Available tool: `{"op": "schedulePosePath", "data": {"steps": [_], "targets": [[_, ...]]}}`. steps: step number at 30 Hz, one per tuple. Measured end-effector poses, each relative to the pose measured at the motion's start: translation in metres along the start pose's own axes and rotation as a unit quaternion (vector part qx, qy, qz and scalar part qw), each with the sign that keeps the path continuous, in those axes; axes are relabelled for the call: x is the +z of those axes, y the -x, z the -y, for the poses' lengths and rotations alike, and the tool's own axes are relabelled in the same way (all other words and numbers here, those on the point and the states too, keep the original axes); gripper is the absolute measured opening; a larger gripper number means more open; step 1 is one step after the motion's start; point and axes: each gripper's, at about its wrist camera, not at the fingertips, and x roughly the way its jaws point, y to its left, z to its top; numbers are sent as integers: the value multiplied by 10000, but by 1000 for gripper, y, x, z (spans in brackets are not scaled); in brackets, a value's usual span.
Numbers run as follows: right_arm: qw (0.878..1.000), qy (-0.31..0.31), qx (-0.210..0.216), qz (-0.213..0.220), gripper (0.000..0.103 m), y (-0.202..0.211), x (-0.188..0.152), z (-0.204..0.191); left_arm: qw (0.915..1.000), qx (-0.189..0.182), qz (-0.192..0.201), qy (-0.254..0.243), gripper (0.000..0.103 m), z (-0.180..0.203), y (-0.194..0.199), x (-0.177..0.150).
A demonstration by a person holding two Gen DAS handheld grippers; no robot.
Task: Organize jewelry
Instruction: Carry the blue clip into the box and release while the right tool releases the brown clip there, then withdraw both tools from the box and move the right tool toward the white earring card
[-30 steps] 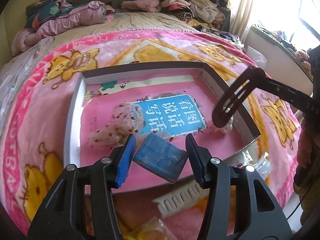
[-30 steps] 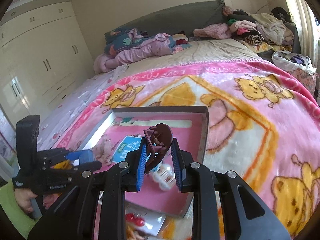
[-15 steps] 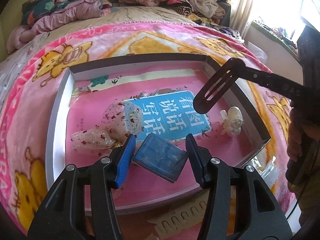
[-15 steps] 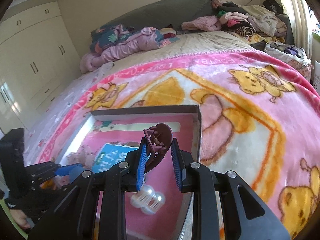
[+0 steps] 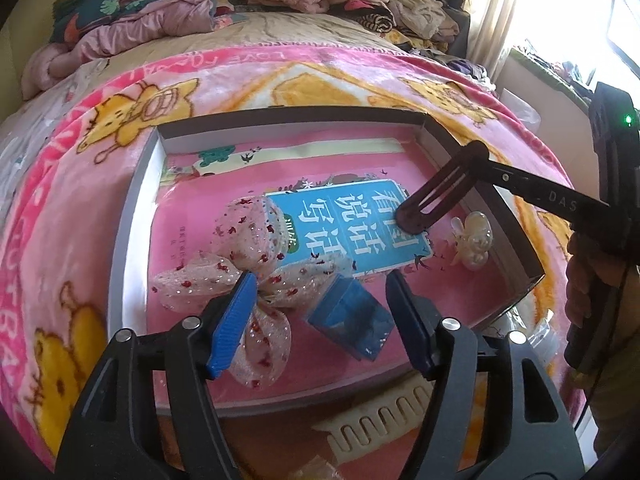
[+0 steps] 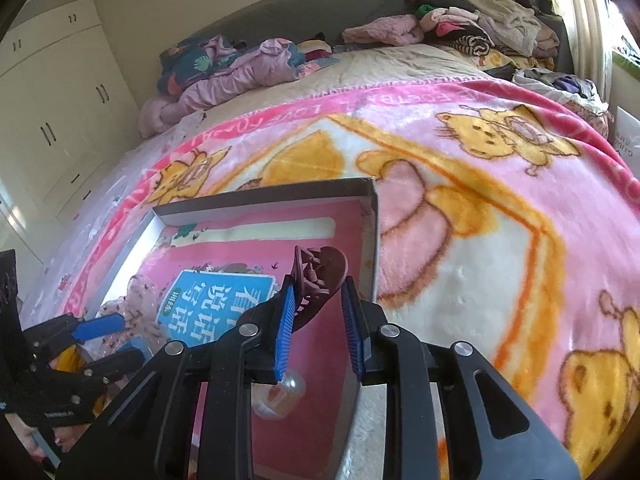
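Observation:
A shallow grey-walled tray with a pink printed floor lies on the bed. A translucent blue box rests on that floor between the fingers of my left gripper. The jaws are opening and the pads stand off the box. Beside the left finger lies a sheer bow with red specks. My right gripper is shut on a dark maroon claw clip and holds it over the tray's right side. A pearly white clip sits by the right wall.
A cream comb lies outside the tray's near wall. The tray sits on a pink cartoon blanket. Heaps of clothes fill the head of the bed. White wardrobe doors stand at the left.
My left jaws have widened and the blue box has gone from their grip to the tray floor. My right gripper has come down over the tray with the maroon clip.

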Motion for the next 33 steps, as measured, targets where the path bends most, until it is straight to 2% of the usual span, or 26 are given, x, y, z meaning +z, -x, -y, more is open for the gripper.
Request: {"op": "schedulePosePath", "data": {"steps": [4,9,12,16,22,24,26,31,33], "targets": [[9999,85,-51,58,32,12,-4,1,10000,57,72,31,64,-2,12,-3],[9998,172,-66,121,36,31,-10,1,9996,168,159,159,69,-8,29,-7],[9996,195,-71,169,45,43,-15,0,9992,247,162,267,70,-12,38,-10],[9993,245,-109,249,50,63,-24,-1,9984,350,241,378,75,-16,52,-16],[9988,251,-134,390,64,92,-35,1,9970,434,366,521,78,-21,73,-24],[9987,269,-145,416,66,100,-37,1,9965,471,411,563,78,-22,79,-27],[9985,302,-135,446,67,108,-39,-1,9958,496,461,619,83,-24,86,-30],[9978,417,-101,511,69,126,-45,-8,9942,555,558,728,84,-27,101,-37],[9974,481,-72,531,71,132,-48,-13,9937,572,593,759,88,-28,106,-40]]}}
